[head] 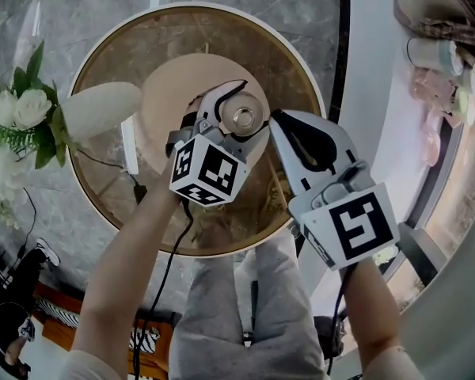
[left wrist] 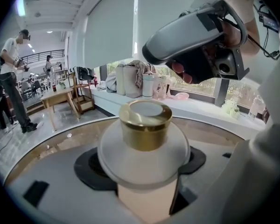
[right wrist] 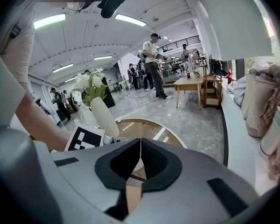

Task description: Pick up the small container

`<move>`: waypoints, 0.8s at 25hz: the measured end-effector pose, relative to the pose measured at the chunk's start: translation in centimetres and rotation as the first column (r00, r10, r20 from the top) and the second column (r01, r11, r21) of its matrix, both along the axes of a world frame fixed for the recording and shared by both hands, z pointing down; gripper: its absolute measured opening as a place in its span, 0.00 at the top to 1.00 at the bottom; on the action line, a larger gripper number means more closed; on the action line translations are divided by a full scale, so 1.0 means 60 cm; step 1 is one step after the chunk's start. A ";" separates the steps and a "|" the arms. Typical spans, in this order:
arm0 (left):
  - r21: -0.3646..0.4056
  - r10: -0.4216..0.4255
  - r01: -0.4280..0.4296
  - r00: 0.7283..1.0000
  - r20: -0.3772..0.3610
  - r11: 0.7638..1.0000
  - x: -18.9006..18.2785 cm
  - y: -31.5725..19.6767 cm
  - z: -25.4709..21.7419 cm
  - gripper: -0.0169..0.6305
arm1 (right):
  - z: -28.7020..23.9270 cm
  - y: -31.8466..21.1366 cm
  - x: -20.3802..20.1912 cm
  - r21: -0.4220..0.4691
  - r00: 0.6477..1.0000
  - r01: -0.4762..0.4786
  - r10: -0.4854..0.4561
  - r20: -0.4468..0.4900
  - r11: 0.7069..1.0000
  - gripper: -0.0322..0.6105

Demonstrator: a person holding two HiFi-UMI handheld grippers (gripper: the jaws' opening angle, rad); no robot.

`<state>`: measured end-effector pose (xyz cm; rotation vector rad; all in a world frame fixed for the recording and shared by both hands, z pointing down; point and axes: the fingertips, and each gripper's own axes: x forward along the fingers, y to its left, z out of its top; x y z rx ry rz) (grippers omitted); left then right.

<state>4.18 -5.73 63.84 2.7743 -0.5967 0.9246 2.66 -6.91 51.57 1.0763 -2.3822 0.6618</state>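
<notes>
Now | left tool (head: 239, 115) grips small container (left wrist: 144, 160) | right tool (right wrist: 140, 160) closed | gold lid (left wrist: 145, 124) side: left gripper view only

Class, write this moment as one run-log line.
left tongs: shut on jar | right tongs: shut, empty | jar: lid on

Small container (left wrist: 144, 155): frosted matt body, glossy gold lid (left wrist: 145, 124); table (head: 289, 66) glossy glass.

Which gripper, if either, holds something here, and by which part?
The left gripper grips the small frosted white jar with a gold cap by its round body, below the cap. The right gripper is shut, empty.
</notes>
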 end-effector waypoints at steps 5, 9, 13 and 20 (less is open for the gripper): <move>0.002 0.027 -0.027 1.000 0.000 1.000 0.000 0.003 0.000 0.44 | -0.004 0.004 -0.028 0.040 0.996 0.054 -0.057 0.064 0.998 0.93; 0.002 0.057 -0.057 0.998 -0.001 0.998 0.002 0.007 0.000 0.44 | 0.019 0.009 -0.050 0.033 0.993 0.112 -0.113 0.044 0.993 0.76; 0.003 0.087 -0.087 0.996 -0.003 0.996 0.002 0.010 0.000 0.44 | 0.038 0.010 -0.061 0.060 0.988 0.154 -0.155 0.008 0.986 0.74; 0.006 0.100 -0.100 0.995 -0.007 0.995 0.002 0.011 0.000 0.44 | 0.053 0.012 -0.071 0.106 0.984 0.177 -0.179 0.017 0.979 0.71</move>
